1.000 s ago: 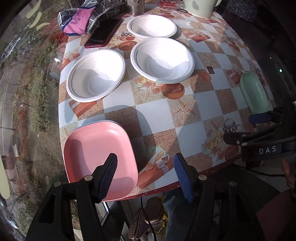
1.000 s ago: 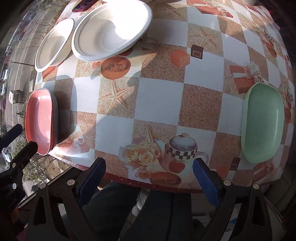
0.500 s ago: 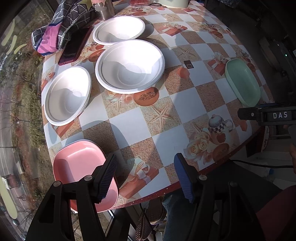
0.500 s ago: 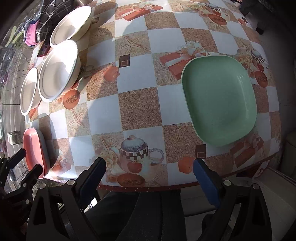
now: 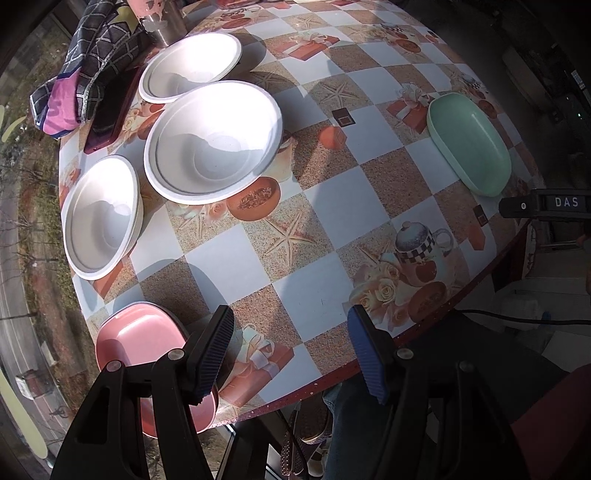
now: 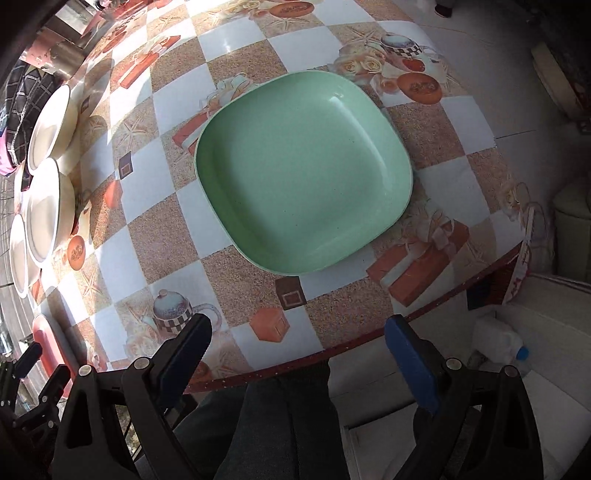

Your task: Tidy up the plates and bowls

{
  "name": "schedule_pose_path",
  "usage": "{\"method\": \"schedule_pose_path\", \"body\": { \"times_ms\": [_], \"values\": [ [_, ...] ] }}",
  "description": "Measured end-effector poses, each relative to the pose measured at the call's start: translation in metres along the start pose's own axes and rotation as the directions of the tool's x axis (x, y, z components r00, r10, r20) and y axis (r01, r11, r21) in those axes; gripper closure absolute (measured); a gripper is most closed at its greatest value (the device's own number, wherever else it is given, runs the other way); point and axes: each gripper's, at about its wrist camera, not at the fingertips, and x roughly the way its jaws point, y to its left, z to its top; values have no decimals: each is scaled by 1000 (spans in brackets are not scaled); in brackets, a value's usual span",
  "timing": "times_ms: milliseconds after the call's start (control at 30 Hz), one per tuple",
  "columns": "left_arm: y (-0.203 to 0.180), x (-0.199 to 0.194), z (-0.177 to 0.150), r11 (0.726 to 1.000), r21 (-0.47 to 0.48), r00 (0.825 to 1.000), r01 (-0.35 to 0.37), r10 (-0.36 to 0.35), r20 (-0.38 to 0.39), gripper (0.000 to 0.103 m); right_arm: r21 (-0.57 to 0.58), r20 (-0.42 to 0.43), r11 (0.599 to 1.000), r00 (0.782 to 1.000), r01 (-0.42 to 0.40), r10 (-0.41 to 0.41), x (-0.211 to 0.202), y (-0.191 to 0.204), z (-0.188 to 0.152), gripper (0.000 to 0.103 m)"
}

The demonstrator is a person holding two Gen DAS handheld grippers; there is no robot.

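Three white bowls (image 5: 212,142) sit in a row at the table's left side; they also line the left edge of the right wrist view (image 6: 44,210). A pink square plate (image 5: 138,341) lies at the near left corner, partly behind my left gripper's finger. A green square plate (image 6: 303,173) lies flat near the right edge, seen small in the left wrist view (image 5: 469,142). My left gripper (image 5: 291,347) hangs open over the table's near edge, holding nothing. My right gripper (image 6: 299,350) is open and empty, just short of the green plate.
The round table (image 5: 325,218) has a checked, patterned cloth. A dark phone (image 5: 110,107), a folded checked cloth (image 5: 85,70) and a metal cup (image 5: 166,26) stand at the far left. A person's legs (image 6: 277,424) are below the table edge. A white bottle (image 6: 498,343) lies on the floor.
My left gripper has drifted right, leaving the pink plate at its left finger. My right gripper has swept right, bringing the green plate from the frame's edge to directly ahead. Both stayed open.
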Motion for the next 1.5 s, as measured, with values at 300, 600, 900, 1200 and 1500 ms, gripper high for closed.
{"method": "schedule_pose_path", "body": {
  "times_ms": [300, 600, 900, 1200, 1500],
  "values": [
    [-13, -1, 8, 998, 55, 1000, -2, 1, 10, 35, 42, 8, 999, 1000, 3, -4, 15, -18, -7, 7],
    [-4, 4, 2, 1000, 11, 1000, 10, -10, -8, 35, 47, -4, 999, 1000, 13, -13, -14, -48, 1, 7],
    [-12, 2, 6, 999, 29, 1000, 16, -16, 3, 35, 66, -4, 997, 1000, 30, -30, -29, -67, 9, 7],
    [-22, 2, 14, 998, 69, 1000, 5, -5, 0, 35, 114, 5, 993, 1000, 17, -17, -29, -91, 4, 7],
    [-48, -3, 49, 994, 93, 999, 51, -52, 7, 35, 156, -11, 987, 999, 46, -45, -25, -128, 1, 7]
  ]
}}
